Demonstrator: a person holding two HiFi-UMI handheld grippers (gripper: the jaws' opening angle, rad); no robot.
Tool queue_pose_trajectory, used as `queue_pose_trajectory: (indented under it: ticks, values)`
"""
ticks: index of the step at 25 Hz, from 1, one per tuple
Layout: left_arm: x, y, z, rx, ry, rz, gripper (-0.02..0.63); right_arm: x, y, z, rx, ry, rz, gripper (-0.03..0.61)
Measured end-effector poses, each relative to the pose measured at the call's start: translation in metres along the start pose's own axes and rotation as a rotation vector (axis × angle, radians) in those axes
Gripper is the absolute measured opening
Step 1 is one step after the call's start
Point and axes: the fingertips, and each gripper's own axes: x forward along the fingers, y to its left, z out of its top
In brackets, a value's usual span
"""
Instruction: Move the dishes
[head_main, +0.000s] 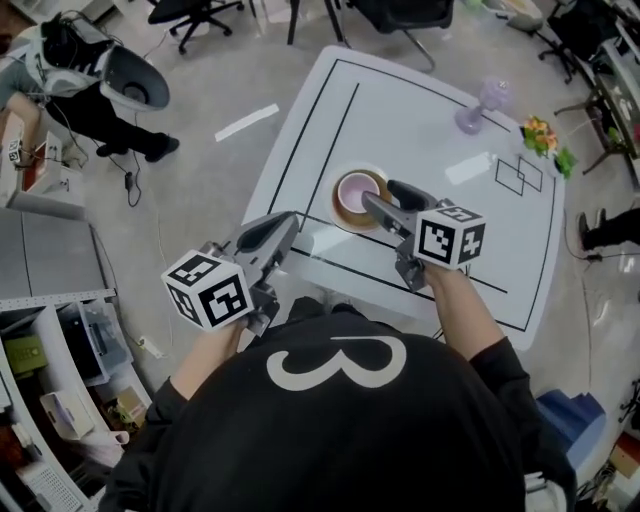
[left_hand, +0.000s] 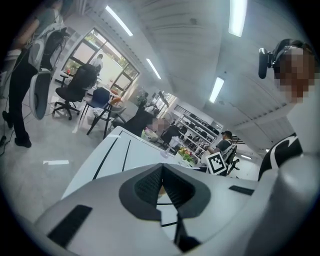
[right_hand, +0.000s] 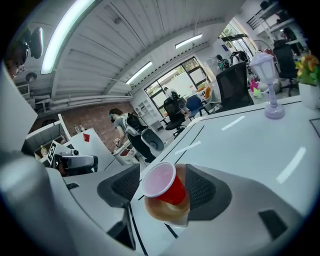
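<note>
A red cup (head_main: 356, 190) with a white inside stands in a shallow amber dish (head_main: 345, 210) near the middle of the white table (head_main: 420, 120). My right gripper (head_main: 380, 193) reaches at the cup from the front right. In the right gripper view the cup (right_hand: 165, 186) and dish (right_hand: 167, 212) sit between the jaws of the right gripper (right_hand: 162, 175), which stands open; the right pad lies close against the dish and the left pad is apart from it. My left gripper (head_main: 288, 222) hovers over the table's front left edge, its jaws (left_hand: 162, 172) shut on nothing.
A purple goblet-shaped lamp (head_main: 484, 105) and a small bunch of flowers (head_main: 540, 135) stand at the table's far right. Two square outlines (head_main: 520, 175) are drawn near them. A person (head_main: 90, 80) stands at the far left, with shelves (head_main: 60, 360) and office chairs (head_main: 195, 15) around.
</note>
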Motion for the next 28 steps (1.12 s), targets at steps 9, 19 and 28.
queue_pose_trajectory:
  ticks: [9,19,28]
  values:
    - [0.001,0.009,0.019,0.037,0.004,-0.056,0.003,0.013,-0.014,-0.015,0.041,0.056,-0.097,0.230]
    - [-0.002,0.024,0.028,0.033,0.011,-0.071,0.003,0.017,-0.024,-0.018,0.077,0.071,-0.198,0.130]
    - [0.010,0.032,0.030,0.037,0.029,-0.091,0.003,0.018,-0.031,-0.016,0.078,0.062,-0.236,0.044]
